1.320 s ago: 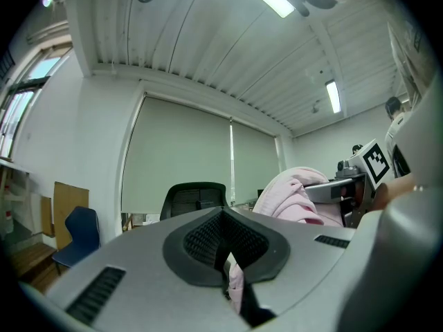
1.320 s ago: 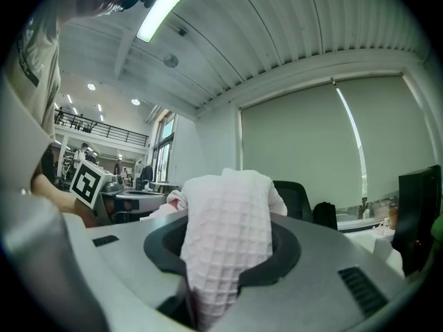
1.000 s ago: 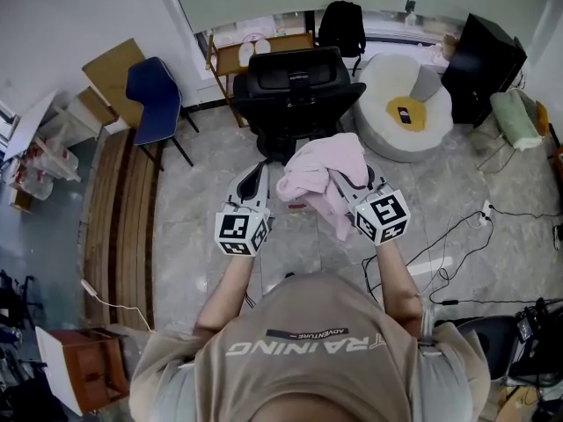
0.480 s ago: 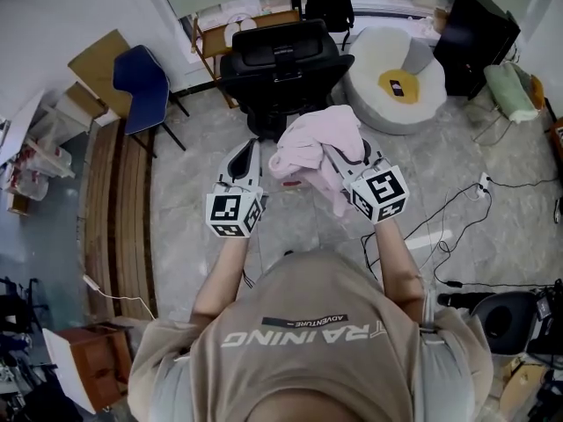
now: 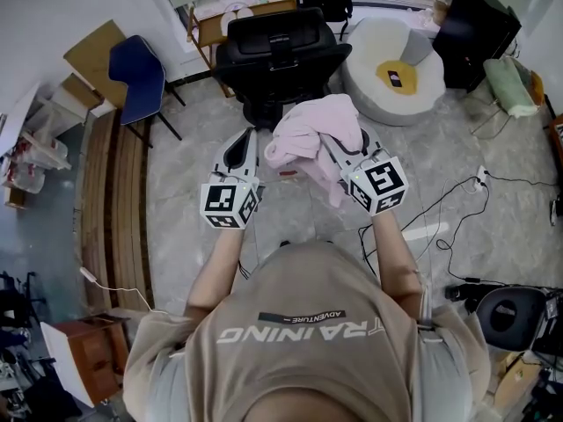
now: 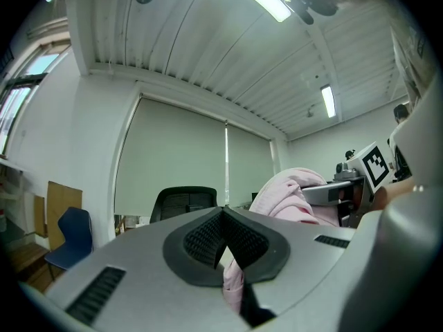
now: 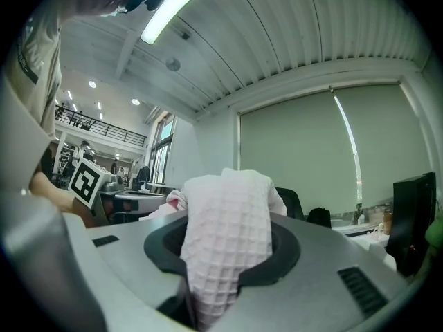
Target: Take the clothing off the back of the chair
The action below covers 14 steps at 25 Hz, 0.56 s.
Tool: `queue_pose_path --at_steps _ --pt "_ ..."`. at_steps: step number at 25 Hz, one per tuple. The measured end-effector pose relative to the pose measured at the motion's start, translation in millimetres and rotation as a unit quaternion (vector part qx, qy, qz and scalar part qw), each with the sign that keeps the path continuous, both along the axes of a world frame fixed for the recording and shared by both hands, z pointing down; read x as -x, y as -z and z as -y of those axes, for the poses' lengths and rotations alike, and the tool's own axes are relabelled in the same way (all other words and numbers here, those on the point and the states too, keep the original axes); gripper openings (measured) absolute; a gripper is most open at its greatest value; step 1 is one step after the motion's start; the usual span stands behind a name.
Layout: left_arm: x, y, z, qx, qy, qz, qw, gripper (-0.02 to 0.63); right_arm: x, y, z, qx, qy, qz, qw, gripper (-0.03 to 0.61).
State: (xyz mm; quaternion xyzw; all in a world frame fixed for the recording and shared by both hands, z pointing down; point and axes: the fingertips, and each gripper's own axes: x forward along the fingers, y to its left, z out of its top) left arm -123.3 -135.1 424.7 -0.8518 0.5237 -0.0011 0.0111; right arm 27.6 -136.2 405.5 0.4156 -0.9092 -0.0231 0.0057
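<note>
Garment: pink garment [image 5: 312, 134] is clear of the chair, bunched in the air just near of it.
Chair: black office chair [image 5: 277, 55], far centre, back bare.
Right gripper: right gripper [image 5: 334, 148] has its jaws clamped on a thick fold of the waffle cloth.
Left gripper: left gripper [image 5: 249, 141] has its jaws together, a thin pink strip pinched between them.
Progress: removal looks done. At most a set-down remains, and the task names no place for it.

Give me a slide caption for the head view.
Seen from above, the left tool and right tool both hold a pink waffle-knit garment clear of the black office chair.
</note>
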Motion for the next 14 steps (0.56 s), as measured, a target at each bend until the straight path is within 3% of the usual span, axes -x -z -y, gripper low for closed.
queue_pose_path --at_steps 14 --pt "-5.6 -3.9 1.8 0.007 -0.006 0.009 0.9999 0.009 -1.7 -3.4 1.4 0.004 0.002 -0.002 1.000 0.166"
